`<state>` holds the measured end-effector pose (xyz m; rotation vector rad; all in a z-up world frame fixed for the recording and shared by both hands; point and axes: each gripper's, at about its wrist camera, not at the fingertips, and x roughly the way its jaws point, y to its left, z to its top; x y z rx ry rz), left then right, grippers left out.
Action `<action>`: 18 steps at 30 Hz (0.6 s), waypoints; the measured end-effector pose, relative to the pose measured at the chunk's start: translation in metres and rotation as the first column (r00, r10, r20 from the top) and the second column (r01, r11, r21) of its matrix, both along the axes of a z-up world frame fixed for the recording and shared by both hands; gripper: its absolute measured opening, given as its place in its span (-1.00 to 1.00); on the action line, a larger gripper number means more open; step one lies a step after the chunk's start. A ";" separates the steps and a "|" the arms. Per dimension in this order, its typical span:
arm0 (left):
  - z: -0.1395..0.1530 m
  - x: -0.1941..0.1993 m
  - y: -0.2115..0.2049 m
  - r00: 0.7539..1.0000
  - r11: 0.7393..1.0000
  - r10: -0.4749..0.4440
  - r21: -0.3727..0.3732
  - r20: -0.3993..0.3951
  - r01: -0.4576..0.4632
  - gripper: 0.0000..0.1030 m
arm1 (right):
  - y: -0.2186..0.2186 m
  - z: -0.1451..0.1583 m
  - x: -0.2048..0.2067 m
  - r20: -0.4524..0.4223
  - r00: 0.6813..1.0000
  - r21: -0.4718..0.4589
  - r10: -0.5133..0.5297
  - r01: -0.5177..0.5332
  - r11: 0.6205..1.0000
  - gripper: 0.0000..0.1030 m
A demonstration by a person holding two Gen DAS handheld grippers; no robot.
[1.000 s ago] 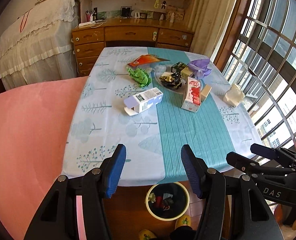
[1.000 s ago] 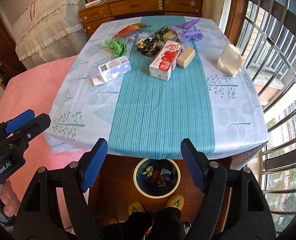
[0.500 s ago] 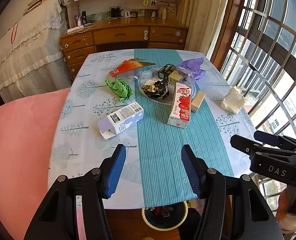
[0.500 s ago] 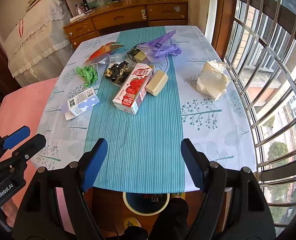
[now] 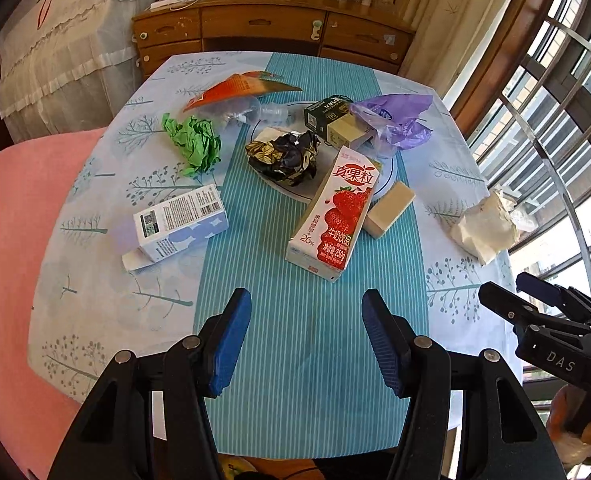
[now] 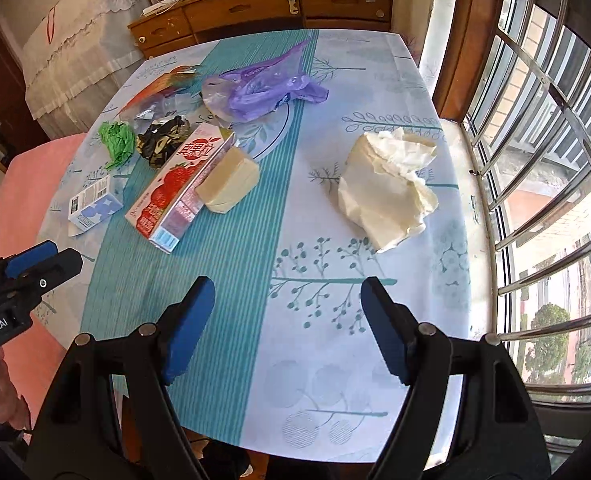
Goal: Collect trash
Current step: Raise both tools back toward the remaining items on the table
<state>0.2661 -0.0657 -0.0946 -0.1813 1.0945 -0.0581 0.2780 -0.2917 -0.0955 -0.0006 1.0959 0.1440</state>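
Trash lies scattered on the table [image 5: 95, 288]. A red strawberry milk carton [image 5: 333, 216] lies just beyond my left gripper [image 5: 306, 312], which is open and empty over the near teal stripe. Left of it is a white and blue box [image 5: 179, 222]; farther back are a green paper wad [image 5: 195, 144], a black and gold wrapper [image 5: 287, 154], a purple bag [image 5: 395, 118] and a tan block [image 5: 389, 210]. My right gripper [image 6: 287, 304] hangs open and empty, with crumpled white paper [image 6: 387, 184] beyond it to the right. The carton [image 6: 179, 188] lies to its left.
An orange packet [image 5: 235, 88] and a clear plastic bottle [image 5: 243, 112] lie at the far side by a dark green box [image 5: 327, 114]. A pink chair back [image 5: 7, 240] stands at the left, a wooden dresser [image 5: 271, 32] behind, barred windows [image 6: 535, 160] at the right.
Both grippers have moved forward over the table and a little lower. The bin under the table's near edge has dropped out of view, and the trash looms larger.
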 end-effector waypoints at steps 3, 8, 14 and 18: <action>-0.004 0.011 0.004 0.999 0.998 0.048 -0.029 -0.023 -0.048 0.14 | -0.014 -0.006 0.011 0.001 1.000 0.002 0.016 -0.016 1.000 0.42; -0.009 0.022 0.020 0.990 0.990 0.132 -0.051 -0.048 -0.134 0.14 | -0.031 -0.008 0.027 0.014 0.999 -0.001 0.029 -0.029 1.000 0.42; -0.018 0.042 0.021 0.987 0.990 0.132 -0.028 -0.086 -0.135 0.14 | -0.048 0.003 0.039 0.041 0.999 -0.008 0.035 -0.035 0.999 0.42; -0.026 0.063 0.005 0.993 0.998 0.063 -0.015 -0.105 -0.065 0.14 | -0.062 0.012 0.046 0.063 0.998 -0.007 0.023 -0.022 1.000 0.42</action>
